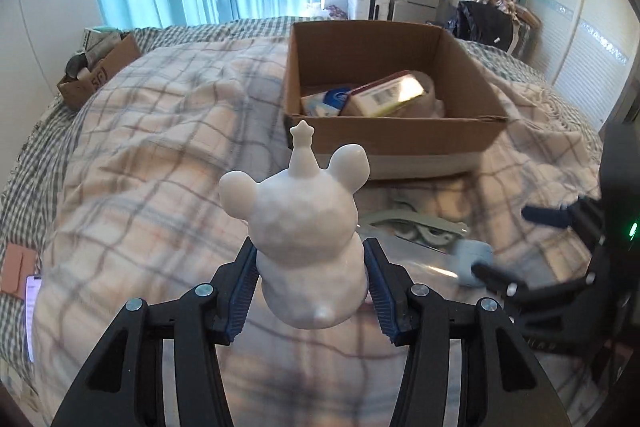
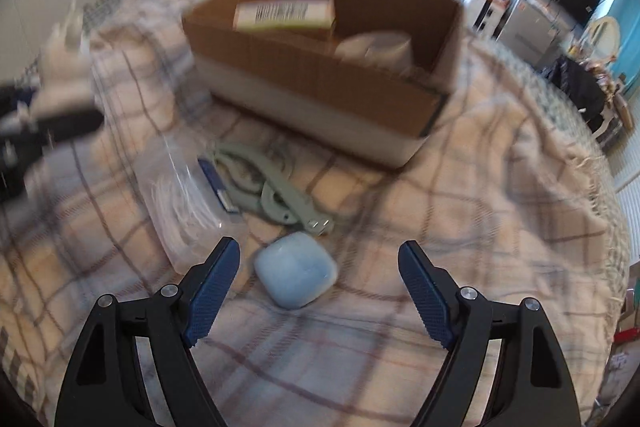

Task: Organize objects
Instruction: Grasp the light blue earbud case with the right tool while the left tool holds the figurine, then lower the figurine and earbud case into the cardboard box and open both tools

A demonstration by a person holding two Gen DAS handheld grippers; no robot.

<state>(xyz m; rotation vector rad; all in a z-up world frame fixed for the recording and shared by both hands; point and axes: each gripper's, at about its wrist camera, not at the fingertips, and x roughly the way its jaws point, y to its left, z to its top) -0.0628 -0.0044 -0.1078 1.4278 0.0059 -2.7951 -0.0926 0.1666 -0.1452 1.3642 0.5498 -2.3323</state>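
Observation:
My left gripper [image 1: 310, 279] is shut on a white bear figurine [image 1: 306, 227] with a star on its head, held above the plaid blanket in front of the cardboard box [image 1: 400, 139]. My right gripper [image 2: 320, 267] is open just above a pale blue rounded case [image 2: 296, 275] that lies on the blanket between its fingers, not touched. It also shows in the left wrist view [image 1: 504, 247], next to the blue case [image 1: 474, 261]. The box [image 2: 320, 75] holds a barcoded packet [image 2: 284, 13] and other items.
A clear plastic packet [image 2: 180, 195] and a grey-green strap-like object [image 2: 268, 183] lie on the blanket between the case and the box. A smaller cardboard box [image 1: 100, 67] with items sits at the bed's far left. A phone [image 1: 32, 315] lies at the left edge.

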